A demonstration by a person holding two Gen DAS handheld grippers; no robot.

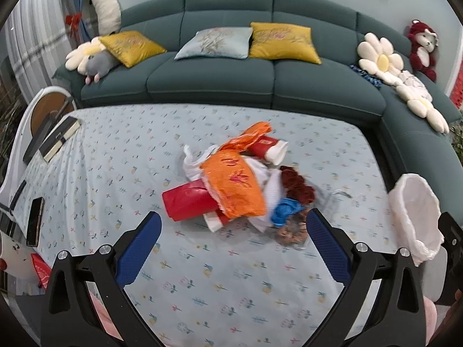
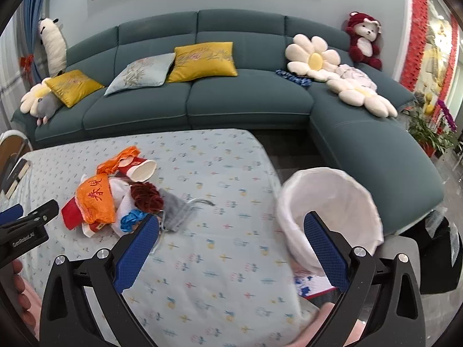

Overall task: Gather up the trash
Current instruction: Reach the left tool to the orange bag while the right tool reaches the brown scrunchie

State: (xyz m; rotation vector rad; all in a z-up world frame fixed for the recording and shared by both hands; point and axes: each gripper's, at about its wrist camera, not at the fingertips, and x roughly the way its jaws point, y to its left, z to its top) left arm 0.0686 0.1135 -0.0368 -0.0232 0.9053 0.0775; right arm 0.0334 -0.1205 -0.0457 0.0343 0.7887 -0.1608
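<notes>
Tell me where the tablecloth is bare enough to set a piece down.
Bare floral tablecloth lies between the trash pile and both open hand-held grippers, and between the pile and the white-lined bin. Crowded: the pile itself, and the left edge with books and black phone.

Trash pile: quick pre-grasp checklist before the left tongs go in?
1. Left tongs open and empty: ok.
2. Right tongs open and empty: ok.
3. Trash pile ahead of the left tongs, unobstructed: ok.
4. Bin with white liner open at the table's right edge: ok.
5. Red cup at the pile's near side, lying down, partly under the orange bag: ok to grasp.
6. Bin contents: cannot tell.
</notes>
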